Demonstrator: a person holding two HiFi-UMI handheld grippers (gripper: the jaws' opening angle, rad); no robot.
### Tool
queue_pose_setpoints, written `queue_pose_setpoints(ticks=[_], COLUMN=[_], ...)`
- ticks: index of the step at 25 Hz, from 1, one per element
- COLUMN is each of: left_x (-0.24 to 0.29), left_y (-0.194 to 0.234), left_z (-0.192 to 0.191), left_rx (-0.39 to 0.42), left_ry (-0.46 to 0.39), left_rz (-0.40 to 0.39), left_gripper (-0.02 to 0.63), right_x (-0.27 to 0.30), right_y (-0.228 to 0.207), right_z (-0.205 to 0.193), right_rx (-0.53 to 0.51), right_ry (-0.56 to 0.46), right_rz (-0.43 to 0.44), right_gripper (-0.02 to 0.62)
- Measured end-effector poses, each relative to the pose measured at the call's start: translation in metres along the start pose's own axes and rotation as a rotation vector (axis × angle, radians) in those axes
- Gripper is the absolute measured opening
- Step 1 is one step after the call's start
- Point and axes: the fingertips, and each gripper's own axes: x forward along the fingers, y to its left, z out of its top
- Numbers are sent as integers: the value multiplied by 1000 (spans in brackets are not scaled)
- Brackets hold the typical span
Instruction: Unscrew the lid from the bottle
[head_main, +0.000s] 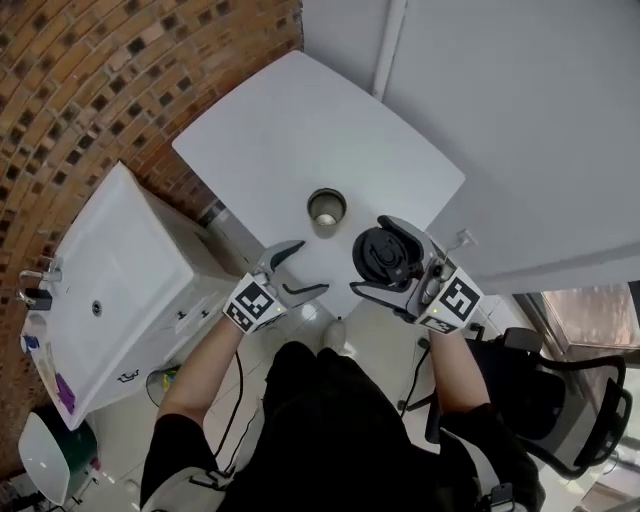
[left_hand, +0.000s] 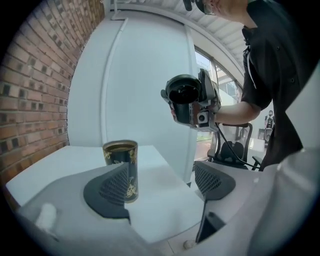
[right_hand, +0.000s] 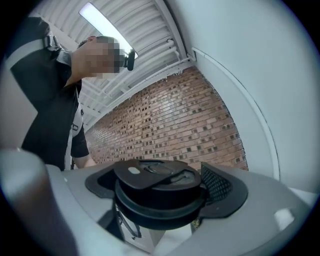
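1. The bottle (head_main: 326, 207) stands upright on the white desk (head_main: 300, 120), near the desk's closest corner. Its mouth is open. In the left gripper view it shows as a dark cylinder with gold patterning (left_hand: 121, 156).
2. The lid (head_main: 383, 255) is off the bottle. It is a black round cap, and the right tongs (head_main: 388, 262) are clamped on it. They hold it in the air to the right of the bottle, apart from it.
3. In the right gripper view the lid (right_hand: 157, 187) fills the gap between the two jaws, with a mesh pad (right_hand: 218, 184) pressed against its side.
4. The left tongs (head_main: 305, 268) stand apart with nothing between them (the bottle lies just beyond them, partly behind the left pad (left_hand: 111, 189) in that gripper's own view). They hover at the desk's near edge and do not touch the bottle.
5. From the left gripper view, the right tongs (left_hand: 197, 107) and the lid (left_hand: 183, 96) show raised well above the level of the bottle.
6. A brick wall (head_main: 100, 80) runs along the left, and a chair (head_main: 575, 400) sits at the lower right.
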Motion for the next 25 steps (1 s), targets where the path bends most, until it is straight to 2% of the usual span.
queue_pose_setpoints(ticks=[4, 8, 14, 19, 20, 21, 23, 25], left_x=[-19, -41, -93, -157, -170, -181, -201, -216], left_y=[-8, -12, -22, -49, -52, -52, -53, -60], left_z=[28, 35, 46, 51, 51, 51, 52, 50], left_rx=[81, 45, 14, 81, 90, 92, 74, 60], left_ry=[-54, -99, -112, -163, -175, -193, -230, -239], left_rz=[15, 32, 21, -16, -9, 7, 38, 23], left_gripper=[419, 419, 414, 356, 287, 174, 6, 2], right_x=[9, 14, 24, 43, 48, 51, 54, 58], right_y=[21, 50, 102, 158, 169, 178, 195, 209], right_z=[27, 32, 28, 22, 20, 18, 17, 18], right_rx=[-89, -143, -138, -136, -142, -150, -158, -152], right_ry=[-8, 2, 3, 5, 11, 17, 25, 32], right_rz=[13, 26, -7, -40, -43, -47, -62, -77], right_gripper=[479, 479, 479, 480, 479, 479, 479, 480])
